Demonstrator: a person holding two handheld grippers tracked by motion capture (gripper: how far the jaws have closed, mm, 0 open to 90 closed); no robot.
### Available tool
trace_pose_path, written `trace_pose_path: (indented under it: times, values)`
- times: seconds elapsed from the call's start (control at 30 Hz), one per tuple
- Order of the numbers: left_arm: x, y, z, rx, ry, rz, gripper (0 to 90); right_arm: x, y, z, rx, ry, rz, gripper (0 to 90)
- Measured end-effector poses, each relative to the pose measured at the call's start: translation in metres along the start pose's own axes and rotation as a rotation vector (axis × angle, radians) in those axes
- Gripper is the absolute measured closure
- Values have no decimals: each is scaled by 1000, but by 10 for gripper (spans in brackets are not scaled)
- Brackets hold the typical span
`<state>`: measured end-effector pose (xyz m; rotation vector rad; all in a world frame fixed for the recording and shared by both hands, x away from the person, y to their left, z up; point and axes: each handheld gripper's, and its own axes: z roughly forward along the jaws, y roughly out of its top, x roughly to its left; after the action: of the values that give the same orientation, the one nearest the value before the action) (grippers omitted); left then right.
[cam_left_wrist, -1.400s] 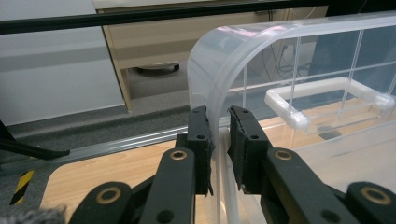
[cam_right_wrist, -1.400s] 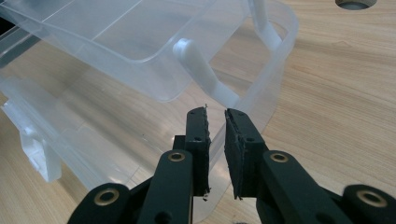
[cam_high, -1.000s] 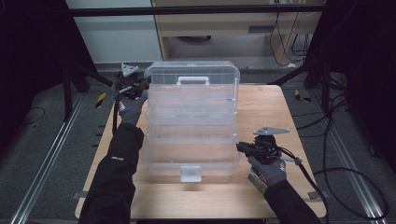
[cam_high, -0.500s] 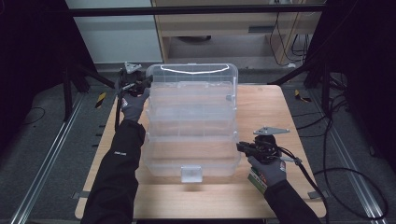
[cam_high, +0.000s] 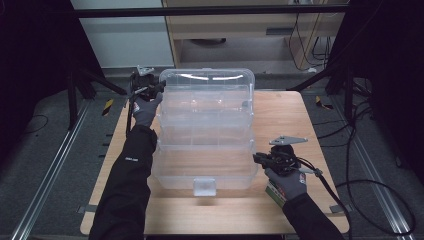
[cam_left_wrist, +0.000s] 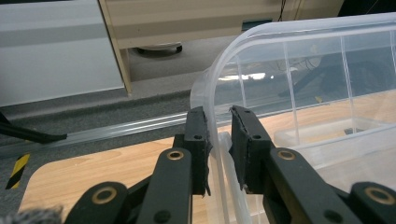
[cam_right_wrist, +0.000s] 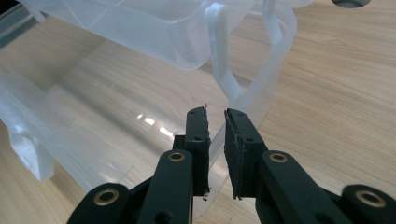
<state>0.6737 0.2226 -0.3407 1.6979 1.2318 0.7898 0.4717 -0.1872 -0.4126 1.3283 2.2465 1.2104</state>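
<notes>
1. Sitting nearest on the pale wooden table (cam_high: 280, 115), the clear plastic fold-out organiser box (cam_high: 205, 130) spreads its stepped trays from the near edge to the far one.
2. Clamping the box's near-right wall, the right gripper (cam_high: 260, 159) has its jaws drawn together on the thin clear plastic rim, seen in the right gripper view (cam_right_wrist: 215, 135).
3. Gripping the box's far-left corner, the left gripper (cam_high: 156, 89) pinches the raised lid's rim between its jaws (cam_left_wrist: 218, 140).
</notes>
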Motion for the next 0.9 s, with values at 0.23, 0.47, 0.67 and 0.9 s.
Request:
trace_pose_path:
  times: [0.23, 0.47, 0.67, 0.9]
  values:
    - [3, 1, 2, 32, 6, 10, 758, -4, -2, 0, -12, 25, 30, 797]
    - [14, 4, -7, 31, 12, -5, 657, -5, -2, 0, -9, 20, 34, 795]
    - [22, -6, -28, 13, -19, -26, 582, -3, -1, -1, -11, 17, 27, 810]
    - [14, -33, -90, -8, -104, 42, 530, -5, -2, -1, -19, 30, 44, 806]
